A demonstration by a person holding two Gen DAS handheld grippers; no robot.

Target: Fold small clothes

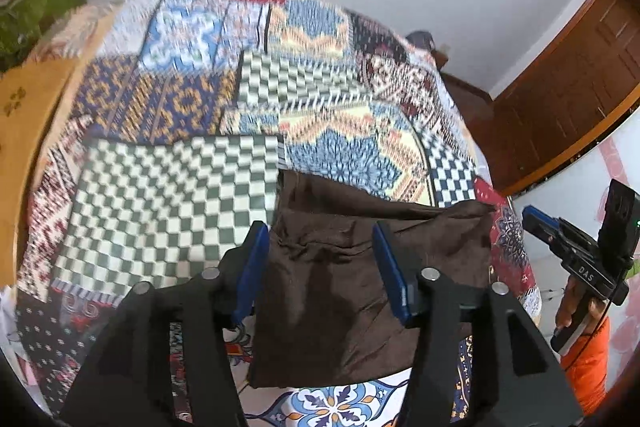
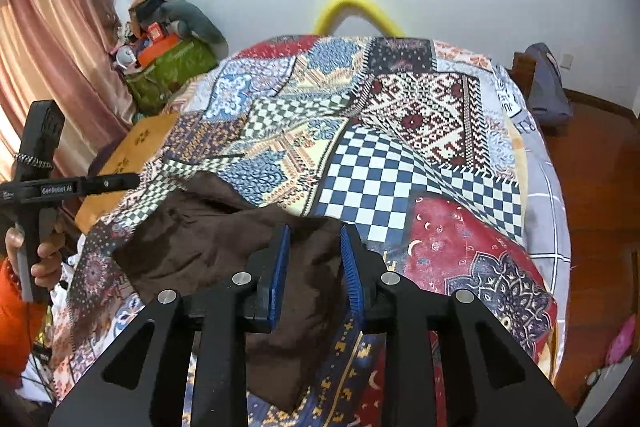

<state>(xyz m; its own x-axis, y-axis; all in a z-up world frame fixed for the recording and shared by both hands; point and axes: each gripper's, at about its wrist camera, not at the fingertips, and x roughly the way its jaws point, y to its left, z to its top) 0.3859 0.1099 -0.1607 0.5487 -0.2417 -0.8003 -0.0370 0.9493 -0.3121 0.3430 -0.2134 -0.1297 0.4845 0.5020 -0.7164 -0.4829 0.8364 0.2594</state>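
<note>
A dark brown garment (image 1: 340,291) lies crumpled on the patchwork bedspread (image 1: 168,187) near the bed's front edge. My left gripper (image 1: 320,239) hovers over its left part with the jaws wide apart and nothing between the blue pads. In the right wrist view the same brown garment (image 2: 208,247) lies ahead and to the left. My right gripper (image 2: 314,239) is over its right end, jaws apart, not clamping the cloth. Each gripper shows in the other's view: the right one at the far right (image 1: 576,259), the left one at the far left (image 2: 80,187).
The patchwork bedspread (image 2: 400,155) covers the whole bed. A yellow curved headboard tube (image 2: 356,7) stands at the far end against the white wall. A pile of bags and clutter (image 2: 168,59) sits by the pink curtain at left. A wooden door (image 1: 568,87) and wooden floor (image 2: 592,155) are at right.
</note>
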